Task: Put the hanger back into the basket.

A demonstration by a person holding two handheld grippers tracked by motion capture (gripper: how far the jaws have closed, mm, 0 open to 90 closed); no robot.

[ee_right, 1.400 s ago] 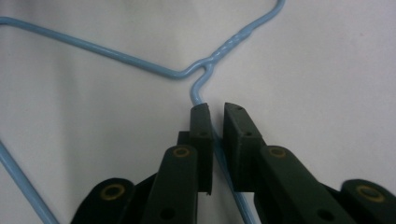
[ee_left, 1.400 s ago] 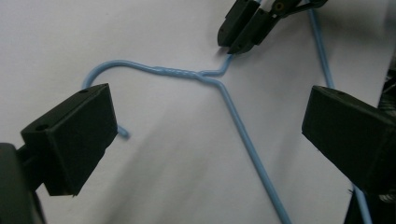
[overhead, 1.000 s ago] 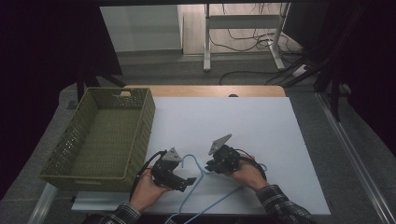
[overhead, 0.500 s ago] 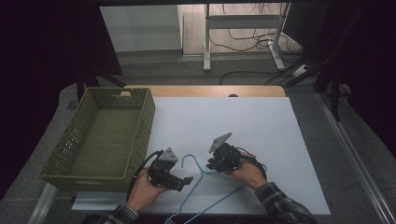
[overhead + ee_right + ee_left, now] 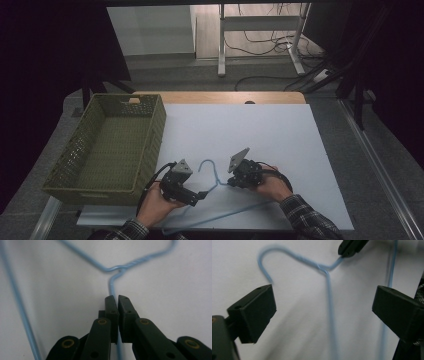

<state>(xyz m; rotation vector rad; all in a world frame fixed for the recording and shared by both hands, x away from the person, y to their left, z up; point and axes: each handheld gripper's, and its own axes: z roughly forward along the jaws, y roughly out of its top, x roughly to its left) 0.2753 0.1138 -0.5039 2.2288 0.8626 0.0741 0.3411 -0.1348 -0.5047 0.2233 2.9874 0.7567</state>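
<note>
1. Pale blue wire forms the hanger point(image 5: 215, 187), which lies flat on the white table point(image 5: 280, 145) between the two tools. Its hook curls up ahead of the left gripper point(image 5: 322, 312), and its long bottom bar runs back toward the person.
2. The right gripper point(image 5: 117, 298) has just been closing. Its jaws now stand pinched together on one shoulder wire just below the twisted neck, so the hanger is clamped there.
3. The left gripper's jaws stand wide apart, grasping nothing. The other shoulder wire runs straight through the gap between them.
4. To do this well, I judge that the right grip should stay firm and steady while the left jaws close squarely on that wire near the neck.
5. Thin wire slips and pivots easily, so lifting with both grips level looks wise.
6. The green woven basket point(image 5: 107, 145) sits just beyond the left gripper, a likely destination.
</note>
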